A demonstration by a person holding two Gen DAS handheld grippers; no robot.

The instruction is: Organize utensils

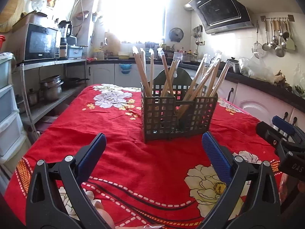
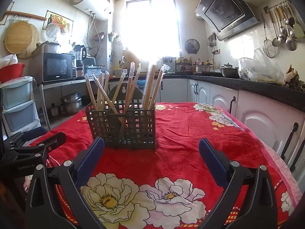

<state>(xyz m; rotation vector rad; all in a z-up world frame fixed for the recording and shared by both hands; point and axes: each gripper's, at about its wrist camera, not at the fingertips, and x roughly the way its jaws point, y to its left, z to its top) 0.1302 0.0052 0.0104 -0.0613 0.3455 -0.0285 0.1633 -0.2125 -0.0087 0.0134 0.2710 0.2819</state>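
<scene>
A dark lattice utensil holder [image 1: 177,114] [image 2: 122,126] stands upright on the red flowered tablecloth [image 1: 133,152] [image 2: 181,133]. Several plastic-wrapped wooden chopsticks [image 1: 141,70] [image 2: 131,82] lean out of its compartments. My left gripper [image 1: 154,148] is open, low over the cloth just short of the holder, with nothing between its blue pads [image 1: 95,150]. My right gripper [image 2: 152,156] is open too, level with the holder's front right corner and empty. Each gripper shows at the edge of the other's view, the right one [image 1: 282,133] and the left one [image 2: 32,147].
Steel shelves with pots [image 1: 51,87] and a microwave [image 1: 40,42] run along the left. White cabinets under a black counter [image 2: 257,89] run along the right, close to the table edge. Ladles [image 1: 276,38] hang on the right wall.
</scene>
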